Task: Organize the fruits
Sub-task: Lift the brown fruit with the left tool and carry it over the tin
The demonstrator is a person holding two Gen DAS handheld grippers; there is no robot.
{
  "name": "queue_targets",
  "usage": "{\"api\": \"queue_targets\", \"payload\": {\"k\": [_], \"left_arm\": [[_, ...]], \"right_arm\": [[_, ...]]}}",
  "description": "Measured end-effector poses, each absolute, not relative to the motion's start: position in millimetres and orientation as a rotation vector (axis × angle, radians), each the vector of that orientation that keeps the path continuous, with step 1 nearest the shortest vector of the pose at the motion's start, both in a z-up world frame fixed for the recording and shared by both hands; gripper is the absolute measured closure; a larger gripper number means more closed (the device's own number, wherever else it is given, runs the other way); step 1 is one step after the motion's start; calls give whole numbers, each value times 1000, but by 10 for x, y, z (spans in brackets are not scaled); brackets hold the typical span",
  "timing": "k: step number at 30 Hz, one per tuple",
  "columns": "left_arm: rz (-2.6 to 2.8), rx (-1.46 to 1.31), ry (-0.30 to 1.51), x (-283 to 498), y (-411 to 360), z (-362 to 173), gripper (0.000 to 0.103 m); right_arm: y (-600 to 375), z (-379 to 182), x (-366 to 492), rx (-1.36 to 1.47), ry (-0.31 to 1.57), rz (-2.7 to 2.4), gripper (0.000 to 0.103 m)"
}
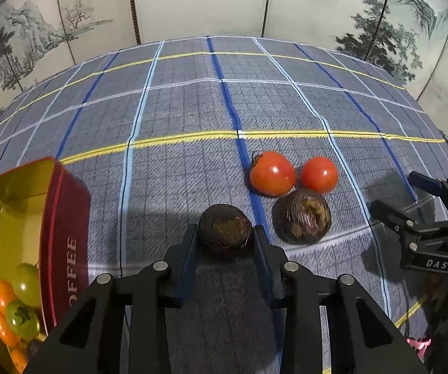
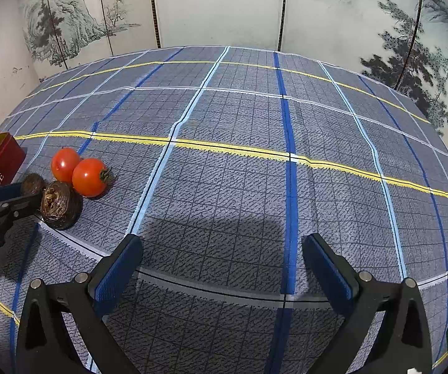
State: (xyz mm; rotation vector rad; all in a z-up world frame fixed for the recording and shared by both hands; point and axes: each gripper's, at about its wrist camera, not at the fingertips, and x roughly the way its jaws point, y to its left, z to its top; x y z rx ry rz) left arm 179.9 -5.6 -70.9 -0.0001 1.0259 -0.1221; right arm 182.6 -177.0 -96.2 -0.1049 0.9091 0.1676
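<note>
Left gripper (image 1: 226, 232) clamped on a dark brown water chestnut (image 1: 226, 229) on the plaid-cloth worktop (image 1: 177, 109), pads pressing both its sides. Second chestnut (image 1: 302, 216) just right of it, touching two red tomatoes (image 1: 272, 173) behind. Red coffee tin (image 1: 65, 233) at left holds small green and orange fruits. Right gripper (image 2: 222, 260) spread wide, nothing between its pads.

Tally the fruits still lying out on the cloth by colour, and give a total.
Red tomatoes: 2
Dark brown fruits: 2, one free on the cloth, one between the left tongs
Total: 4
</note>
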Motion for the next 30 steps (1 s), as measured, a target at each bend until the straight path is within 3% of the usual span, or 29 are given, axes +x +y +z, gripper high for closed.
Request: {"api": "queue_targets", "payload": {"k": [30], "left_arm": [[-80,-48,958,1125,164,-245,68]], "right_arm": [[-1766,-966,1826,-105,909,167,0]]}}
